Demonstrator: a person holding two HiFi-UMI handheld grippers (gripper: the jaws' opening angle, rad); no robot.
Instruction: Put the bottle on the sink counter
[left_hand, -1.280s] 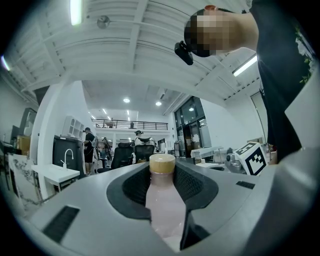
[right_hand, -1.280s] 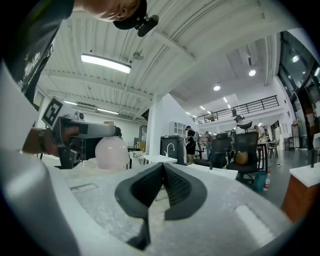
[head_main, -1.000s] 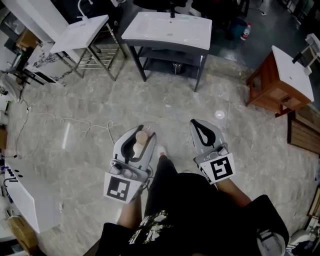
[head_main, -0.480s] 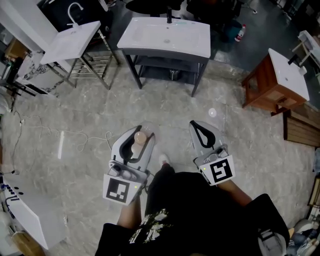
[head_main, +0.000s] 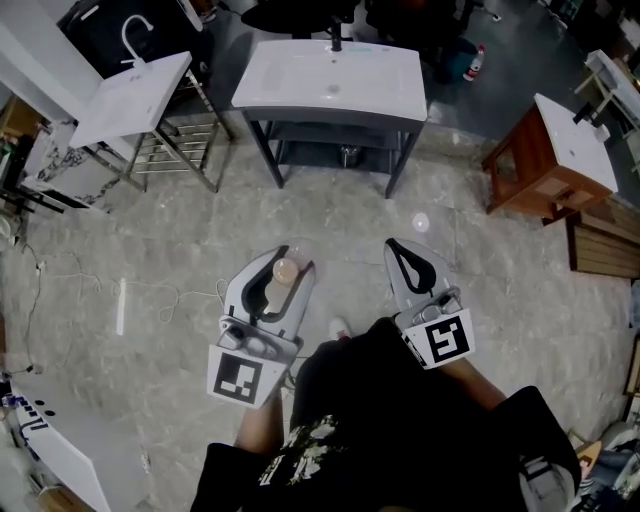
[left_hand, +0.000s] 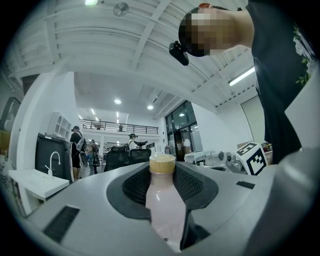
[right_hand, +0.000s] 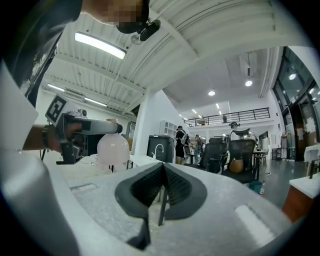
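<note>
A small bottle (head_main: 285, 271) of pale pink liquid with a tan cap stands upright between the jaws of my left gripper (head_main: 286, 258), which is shut on it at waist height over the floor. In the left gripper view the bottle (left_hand: 162, 205) fills the gap between the dark pads. My right gripper (head_main: 398, 248) is shut with nothing in it; in its own view its pads (right_hand: 172, 187) meet, and the pink bottle (right_hand: 113, 149) shows off to the left. The sink counter (head_main: 405, 95), a white basin on a dark grey stand, lies ahead at the top centre.
A second white sink on a metal frame (head_main: 130, 95) stands at the upper left. A wooden cabinet with a white top (head_main: 560, 150) is at the right. A cable (head_main: 60, 268) trails over the marble floor at the left. A white panel (head_main: 50, 455) lies at the lower left.
The sink counter and other furniture have shifted slightly in the head view as the person moves toward them. Both grippers keep their pose, with the bottle still held in the left one.
</note>
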